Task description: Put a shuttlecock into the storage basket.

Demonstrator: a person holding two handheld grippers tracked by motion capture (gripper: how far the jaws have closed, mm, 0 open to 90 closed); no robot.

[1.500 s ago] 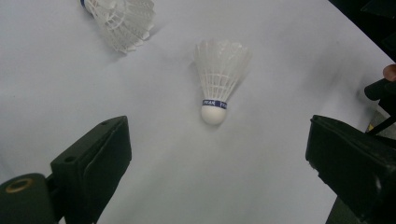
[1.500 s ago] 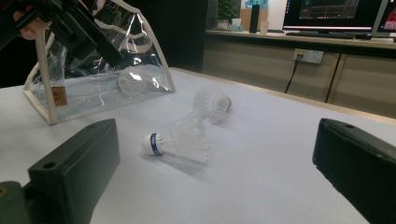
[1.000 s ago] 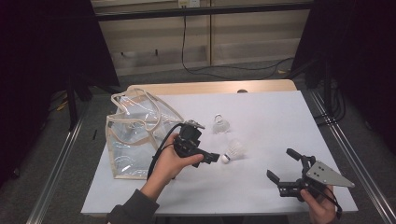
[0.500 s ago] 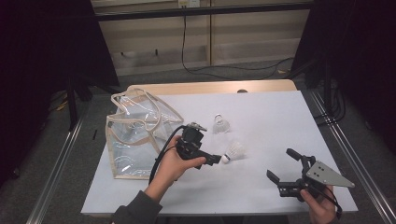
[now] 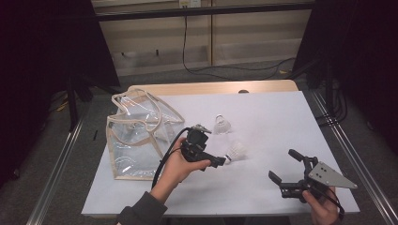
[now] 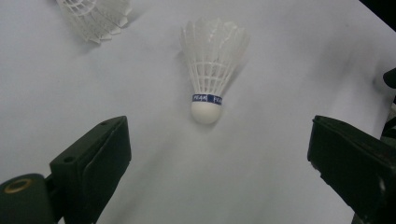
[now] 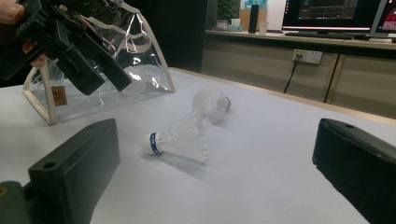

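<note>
At the centre of the high view we see our left claw spread wide, close to a white feathered shuttlecock with a blue band lying on the white tabletop; lower right, our right claw gapes empty.

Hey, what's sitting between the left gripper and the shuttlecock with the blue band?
Nothing: in the left gripper view, bare white table runs from the open left gripper to the blue-banded shuttlecock.
</note>
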